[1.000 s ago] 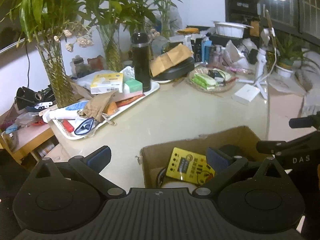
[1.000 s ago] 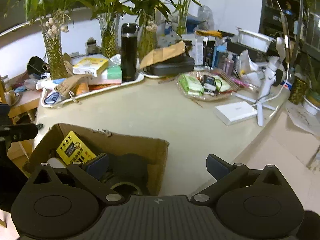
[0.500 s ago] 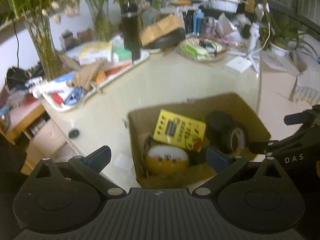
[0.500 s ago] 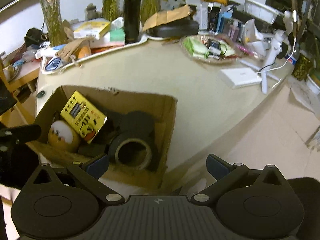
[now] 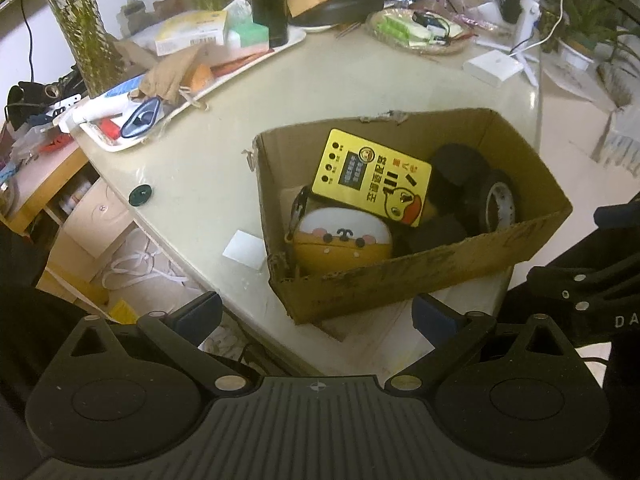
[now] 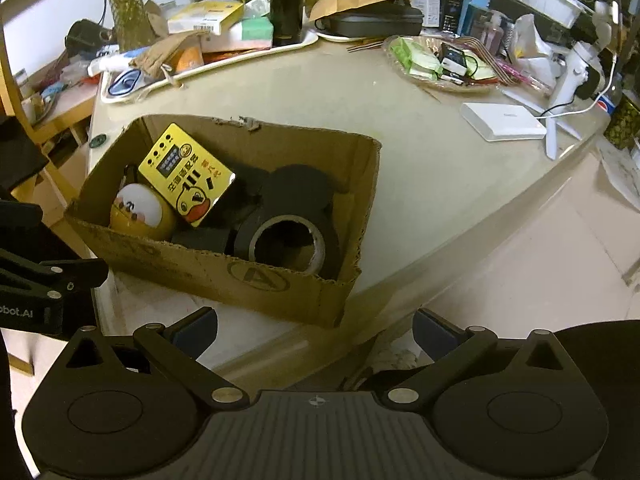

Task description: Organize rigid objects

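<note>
brown cardboard box (image 5: 400,284); yellow card (image 5: 372,176) with black markings; orange-and-white ball (image 5: 340,240); black tape roll (image 6: 288,244).

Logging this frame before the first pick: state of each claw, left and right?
Left claw: open, holding nothing, short of the cardboard box.
Right claw: open, holding nothing.

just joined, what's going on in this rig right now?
A person holds two tools above a cardboard box at the near edge of a cluttered table. The left tool and right tool are both open and empty. In the box lie a yellow card, a round yellow-and-white toy, a roll of black tape and other dark items. Nothing is gripped yet.
</note>
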Action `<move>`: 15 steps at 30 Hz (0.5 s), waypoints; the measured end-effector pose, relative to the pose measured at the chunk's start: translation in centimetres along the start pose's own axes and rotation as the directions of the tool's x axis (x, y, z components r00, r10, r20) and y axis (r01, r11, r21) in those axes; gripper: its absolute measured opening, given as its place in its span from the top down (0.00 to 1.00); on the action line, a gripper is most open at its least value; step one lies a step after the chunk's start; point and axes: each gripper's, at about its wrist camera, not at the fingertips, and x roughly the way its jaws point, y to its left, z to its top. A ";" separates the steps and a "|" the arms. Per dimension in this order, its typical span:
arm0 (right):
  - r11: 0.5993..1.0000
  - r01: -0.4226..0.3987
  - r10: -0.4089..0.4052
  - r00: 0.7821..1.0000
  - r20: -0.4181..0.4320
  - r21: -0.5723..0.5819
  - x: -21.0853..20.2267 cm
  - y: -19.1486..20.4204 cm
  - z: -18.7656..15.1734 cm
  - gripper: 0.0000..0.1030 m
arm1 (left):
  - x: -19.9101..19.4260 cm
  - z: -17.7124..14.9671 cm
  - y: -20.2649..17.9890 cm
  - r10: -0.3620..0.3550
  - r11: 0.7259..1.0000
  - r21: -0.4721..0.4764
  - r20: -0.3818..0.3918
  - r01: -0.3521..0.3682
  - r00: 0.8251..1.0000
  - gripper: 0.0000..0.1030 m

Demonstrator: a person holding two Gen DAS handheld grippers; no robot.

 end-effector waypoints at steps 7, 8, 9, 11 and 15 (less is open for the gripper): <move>1.000 -0.004 0.004 1.000 -0.006 0.009 0.2 -0.2 0.1 0.00 | 0.3 0.0 -0.1 -0.003 1.000 0.006 -0.011 0.003 1.000 0.00; 1.000 -0.004 0.004 1.000 -0.006 0.008 0.2 -0.2 0.1 0.00 | 0.3 0.0 -0.1 -0.004 1.000 0.009 -0.010 0.004 1.000 0.00; 1.000 -0.004 0.004 1.000 -0.006 0.007 0.2 -0.1 0.1 0.00 | 0.3 0.0 -0.2 -0.005 1.000 0.012 -0.008 0.005 1.000 0.00; 1.000 -0.005 0.005 1.000 -0.006 0.004 0.2 -0.1 0.1 0.00 | 0.3 0.0 -0.3 -0.006 1.000 0.017 -0.008 0.006 1.000 0.00; 1.000 -0.005 0.005 1.000 -0.007 0.006 0.3 -0.1 0.1 0.00 | 0.3 0.0 -0.3 -0.007 1.000 0.018 -0.009 0.007 1.000 0.00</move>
